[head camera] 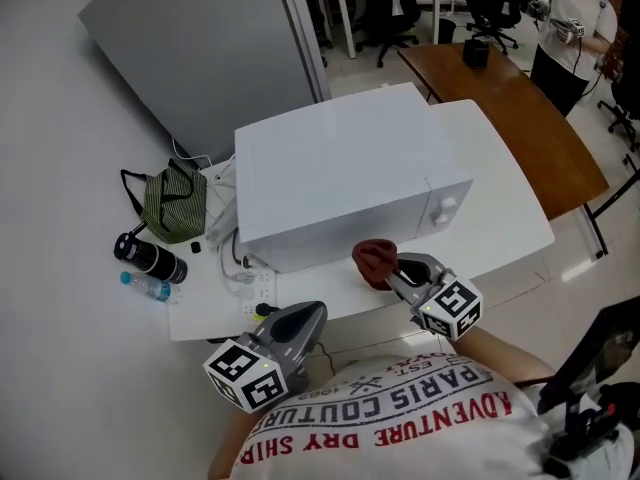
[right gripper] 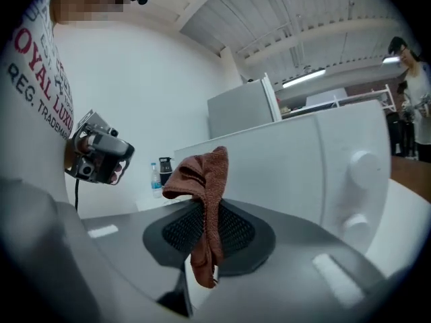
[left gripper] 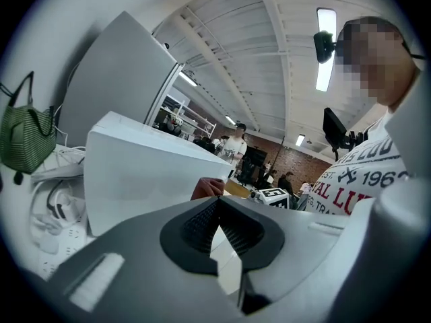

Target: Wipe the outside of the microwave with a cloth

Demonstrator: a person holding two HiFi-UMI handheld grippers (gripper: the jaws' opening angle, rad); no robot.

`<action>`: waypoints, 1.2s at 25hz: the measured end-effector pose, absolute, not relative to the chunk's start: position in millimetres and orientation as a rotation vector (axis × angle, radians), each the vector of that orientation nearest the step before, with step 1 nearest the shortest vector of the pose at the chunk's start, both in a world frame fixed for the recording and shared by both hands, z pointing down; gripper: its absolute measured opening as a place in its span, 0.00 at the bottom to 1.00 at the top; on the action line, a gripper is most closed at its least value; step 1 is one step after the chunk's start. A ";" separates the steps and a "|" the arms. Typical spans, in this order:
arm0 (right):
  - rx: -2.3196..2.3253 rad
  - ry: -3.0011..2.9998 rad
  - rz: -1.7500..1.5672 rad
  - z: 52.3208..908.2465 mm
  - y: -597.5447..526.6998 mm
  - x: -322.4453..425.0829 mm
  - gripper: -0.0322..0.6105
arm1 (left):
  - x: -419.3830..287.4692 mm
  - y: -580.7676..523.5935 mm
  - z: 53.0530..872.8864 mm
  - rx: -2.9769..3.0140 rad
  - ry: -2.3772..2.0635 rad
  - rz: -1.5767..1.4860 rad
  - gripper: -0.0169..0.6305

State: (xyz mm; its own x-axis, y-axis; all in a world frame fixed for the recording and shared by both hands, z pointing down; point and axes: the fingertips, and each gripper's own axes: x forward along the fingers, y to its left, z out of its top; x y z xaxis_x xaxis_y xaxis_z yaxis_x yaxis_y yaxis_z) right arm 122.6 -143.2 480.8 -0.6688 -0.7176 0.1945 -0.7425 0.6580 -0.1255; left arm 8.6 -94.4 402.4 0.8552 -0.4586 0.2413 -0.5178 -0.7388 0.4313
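rust-brown cloth [head camera: 374, 260] is hanging pinched in your right gripper [head camera: 397, 271], just in front of the white microwave [head camera: 340, 178] door on the counter [head camera: 512, 210], straight ahead; your left gripper [head camera: 308, 316] is hovering clenched on nothing, lower and farther back

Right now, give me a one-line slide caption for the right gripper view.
Right gripper shut on a rust-brown terry cloth, held facing the two-knob front of the white microwave.

We note our left gripper [left gripper: 217, 203], jaws together on nothing. White microwave [left gripper: 145, 173] near ahead, red-brown cloth [left gripper: 207, 188] past it, green bag [left gripper: 23, 140] at left.
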 end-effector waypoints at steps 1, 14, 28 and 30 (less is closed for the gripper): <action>1.162 -2.760 0.294 483.6 -143.6 106.6 0.12 | -1.0 -94.2 404.8 2.521 -0.743 0.163 0.04; 0.675 -2.834 0.268 529.8 -162.1 -71.7 0.12 | -149.2 -70.9 427.0 2.275 -1.171 0.083 0.04; 0.747 -2.778 0.232 554.0 -206.8 -79.8 0.12 | -172.8 -67.4 432.9 2.194 -1.273 0.085 0.04; 0.788 -2.759 0.231 555.8 -210.4 -66.3 0.12 | -163.1 -73.4 433.1 2.207 -1.248 0.097 0.04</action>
State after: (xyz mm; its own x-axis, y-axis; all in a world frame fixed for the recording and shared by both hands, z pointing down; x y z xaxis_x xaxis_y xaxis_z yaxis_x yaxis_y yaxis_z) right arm -66.3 -210.4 555.8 -0.8184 -0.4948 0.2922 -0.5365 0.8401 -0.0800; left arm -163.1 -73.4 433.1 0.5560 -0.7584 0.3402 -0.8019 -0.3817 0.4597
